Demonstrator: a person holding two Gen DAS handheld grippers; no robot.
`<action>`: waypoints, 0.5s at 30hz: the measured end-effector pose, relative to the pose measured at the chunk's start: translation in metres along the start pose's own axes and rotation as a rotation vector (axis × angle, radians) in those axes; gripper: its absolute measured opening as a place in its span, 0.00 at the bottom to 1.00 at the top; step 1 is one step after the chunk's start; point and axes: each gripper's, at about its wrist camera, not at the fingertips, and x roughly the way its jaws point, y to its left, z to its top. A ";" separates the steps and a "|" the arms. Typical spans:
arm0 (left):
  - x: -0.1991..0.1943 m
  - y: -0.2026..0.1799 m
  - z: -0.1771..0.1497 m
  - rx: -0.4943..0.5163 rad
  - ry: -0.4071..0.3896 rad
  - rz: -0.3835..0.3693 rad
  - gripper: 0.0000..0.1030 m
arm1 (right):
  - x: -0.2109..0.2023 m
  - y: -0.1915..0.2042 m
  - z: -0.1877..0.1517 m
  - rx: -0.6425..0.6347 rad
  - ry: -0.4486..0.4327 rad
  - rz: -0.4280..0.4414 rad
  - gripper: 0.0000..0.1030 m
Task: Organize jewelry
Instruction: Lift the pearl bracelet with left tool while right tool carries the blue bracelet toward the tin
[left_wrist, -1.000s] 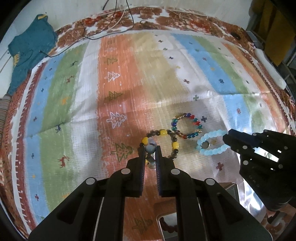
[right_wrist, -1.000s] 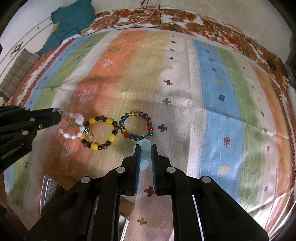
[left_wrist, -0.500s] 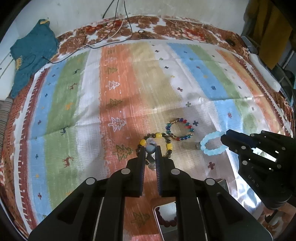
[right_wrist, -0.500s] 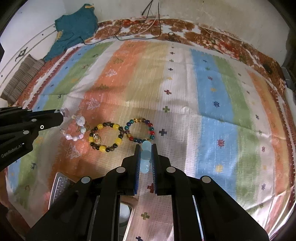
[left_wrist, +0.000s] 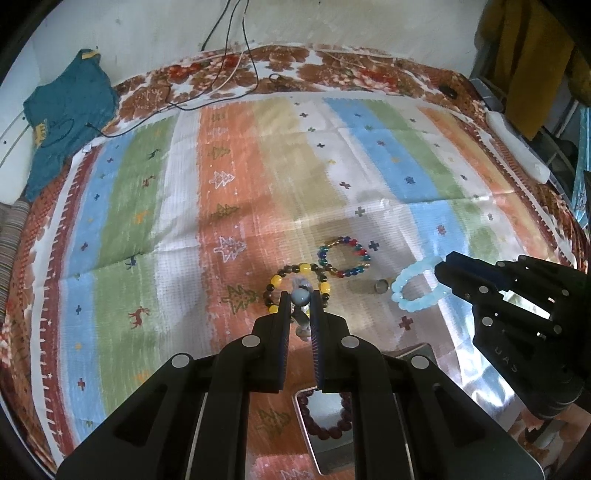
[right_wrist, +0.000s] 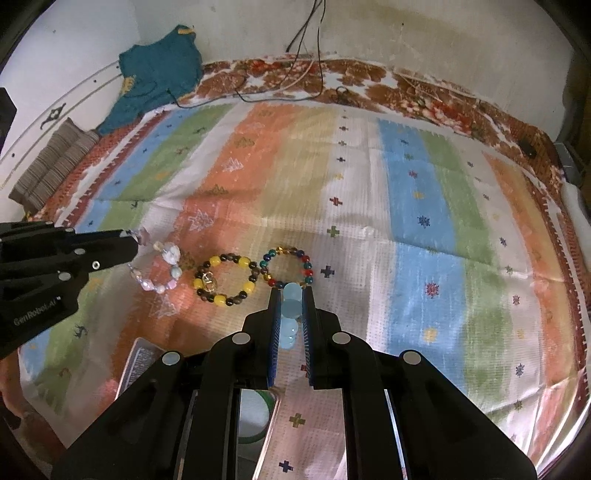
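We have both bracelets lifted. Our left gripper (left_wrist: 300, 300) is clamped on the pale pink-and-white beaded bracelet (right_wrist: 159, 266), and our right gripper (right_wrist: 290, 300) is clamped on the translucent light-blue beaded bracelet (left_wrist: 415, 285) — each hangs just above the striped bedspread (left_wrist: 388, 166). Next, we judge, each must be carried near to the metal tray (left_wrist: 328, 435) and released gently.
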 end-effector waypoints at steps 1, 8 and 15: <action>-0.003 -0.002 -0.002 0.003 -0.006 -0.002 0.10 | -0.003 0.001 0.000 -0.001 -0.009 -0.002 0.12; -0.018 -0.014 -0.010 0.041 -0.043 0.009 0.10 | -0.020 0.009 -0.005 -0.030 -0.069 -0.001 0.12; -0.031 -0.025 -0.020 0.061 -0.069 -0.013 0.10 | -0.034 0.017 -0.011 -0.059 -0.116 -0.006 0.12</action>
